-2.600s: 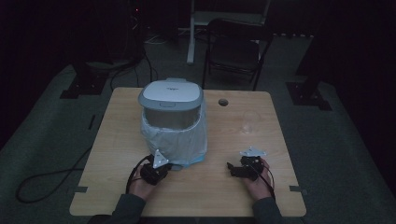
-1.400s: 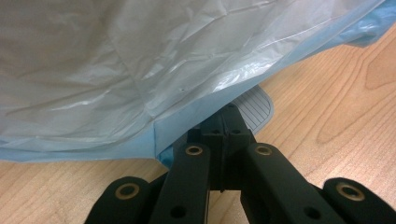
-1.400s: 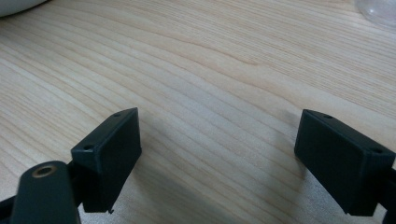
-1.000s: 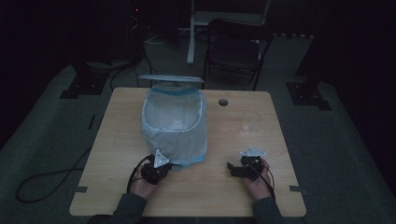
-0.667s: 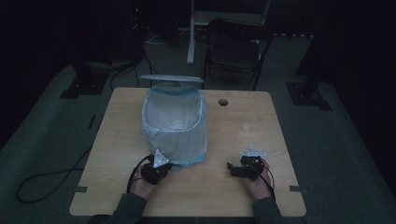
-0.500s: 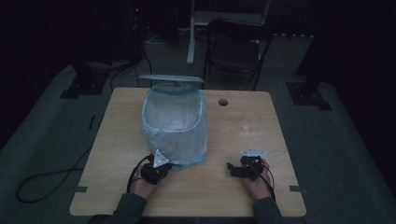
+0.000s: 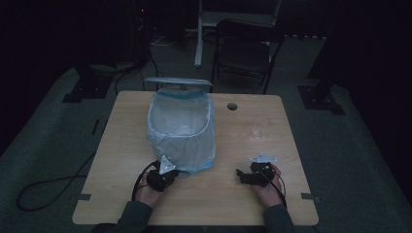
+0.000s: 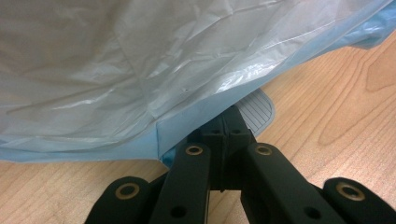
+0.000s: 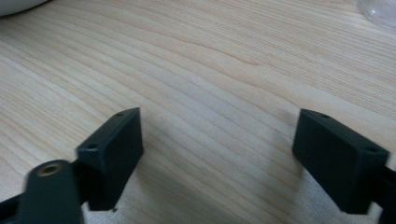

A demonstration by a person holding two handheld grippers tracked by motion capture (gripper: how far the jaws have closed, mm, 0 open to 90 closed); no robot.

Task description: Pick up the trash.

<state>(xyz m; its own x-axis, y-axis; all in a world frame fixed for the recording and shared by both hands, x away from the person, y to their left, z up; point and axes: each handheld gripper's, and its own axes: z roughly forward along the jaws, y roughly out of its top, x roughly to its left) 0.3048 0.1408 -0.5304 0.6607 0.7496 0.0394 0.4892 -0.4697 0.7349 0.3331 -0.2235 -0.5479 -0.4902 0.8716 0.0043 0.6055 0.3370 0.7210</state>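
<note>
A dark room surrounds the pale wooden table (image 7: 121, 160), with a black chair (image 7: 245, 51) standing beyond its far edge and a cable on the floor at the left. On the table's middle-left stands a pedal bin (image 7: 180, 131) lined with a light blue bag (image 8: 140, 60), its lid (image 7: 178, 82) raised at the back over the far edge. The left hand-held gripper (image 7: 163, 175) sits at the bin's near foot, jaws fully together with nothing between them, their tip resting on the grey ribbed pedal (image 8: 258, 106) under the bag's hanging hem. The right hand-held gripper (image 7: 255, 174) lies well apart to the right, near the front edge; its jaws gape wide over bare wood, have just been closing a little, and grip nothing. A clear glass (image 7: 260, 127) stands beyond it, toward the right edge. Between bin and right edge the tabletop lies broad and free.
</note>
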